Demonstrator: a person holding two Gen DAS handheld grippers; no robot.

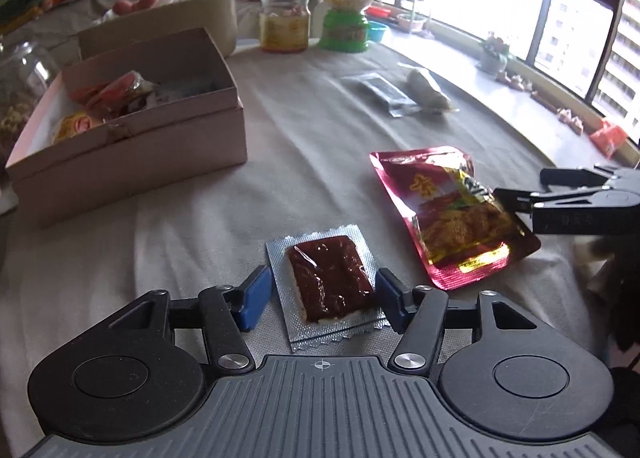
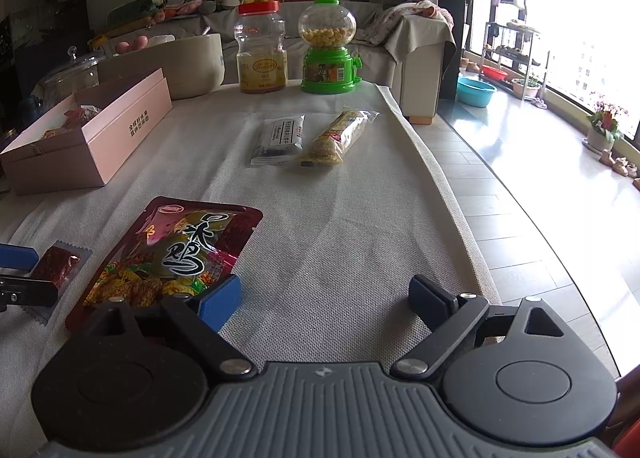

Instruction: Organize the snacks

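Observation:
A small silver packet with a dark red snack (image 1: 330,284) lies on the cloth between the open jaws of my left gripper (image 1: 322,300); the blue pads stand on either side of it, apart from it. It also shows in the right wrist view (image 2: 58,264). A large red snack bag (image 1: 452,214) lies to its right, also in the right wrist view (image 2: 176,254). My right gripper (image 2: 326,300) is open and empty, its left pad (image 2: 220,304) beside the bag's near edge. A pink box (image 1: 132,142) with several snacks inside stands at the left.
A grey packet (image 2: 280,136) and a yellow snack tube (image 2: 336,136) lie mid-table. A red-lidded jar (image 2: 262,48), a green candy dispenser (image 2: 328,46) and a cream bowl (image 2: 180,60) stand at the back. The table's right edge (image 2: 452,194) drops to the floor.

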